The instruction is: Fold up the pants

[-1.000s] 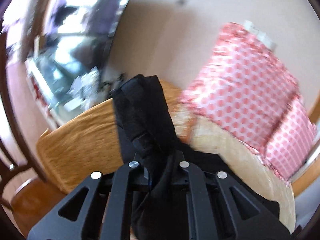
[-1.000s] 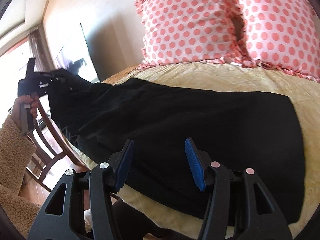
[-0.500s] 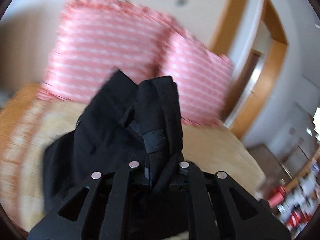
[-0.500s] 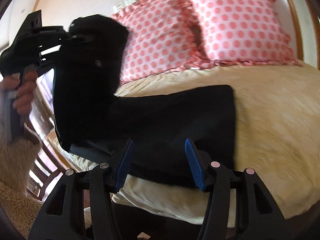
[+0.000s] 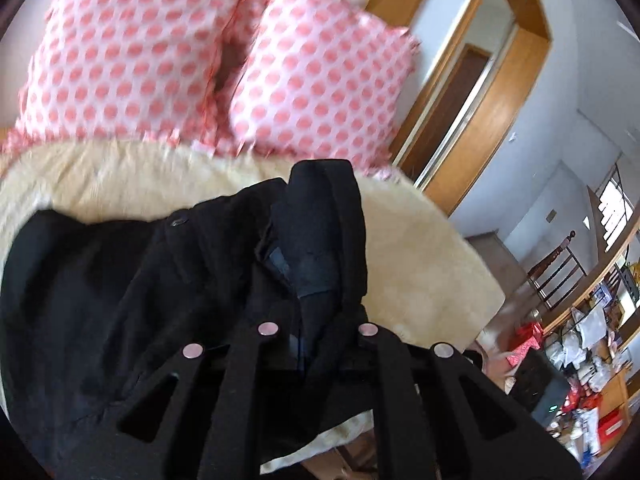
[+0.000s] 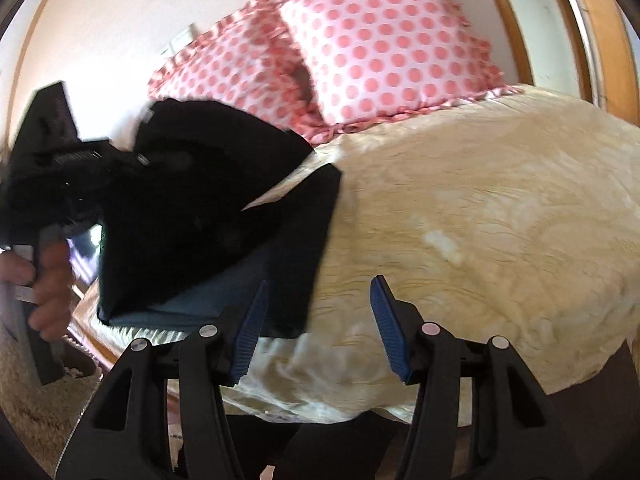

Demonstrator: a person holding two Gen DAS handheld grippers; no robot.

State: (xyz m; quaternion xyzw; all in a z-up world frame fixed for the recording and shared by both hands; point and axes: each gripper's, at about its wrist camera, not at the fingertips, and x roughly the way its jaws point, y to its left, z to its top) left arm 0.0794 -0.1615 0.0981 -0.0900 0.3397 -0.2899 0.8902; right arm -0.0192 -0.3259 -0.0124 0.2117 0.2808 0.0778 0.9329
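Midway, left tongs [image 5: 316, 312] are clamping black pants [image 5: 120, 280] over the bed [image 6: 500, 220].
Right tongs [image 6: 316, 324] are gaping empty; aligning edges squarely should be helping.

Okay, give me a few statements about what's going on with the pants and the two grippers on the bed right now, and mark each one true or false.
1. The left gripper is clamped on a bunch of the black pants. True.
2. The right gripper is holding the pants too. False: its jaws stand open with nothing between them, over the cream bedspread.
3. Two pink polka-dot pillows sit at the head of the bed. True.
4. The pants lie completely flat on the bed. False: one end is lifted by the left gripper and carried over the part lying on the bed.
5. The pants are blue jeans. False: they are black.
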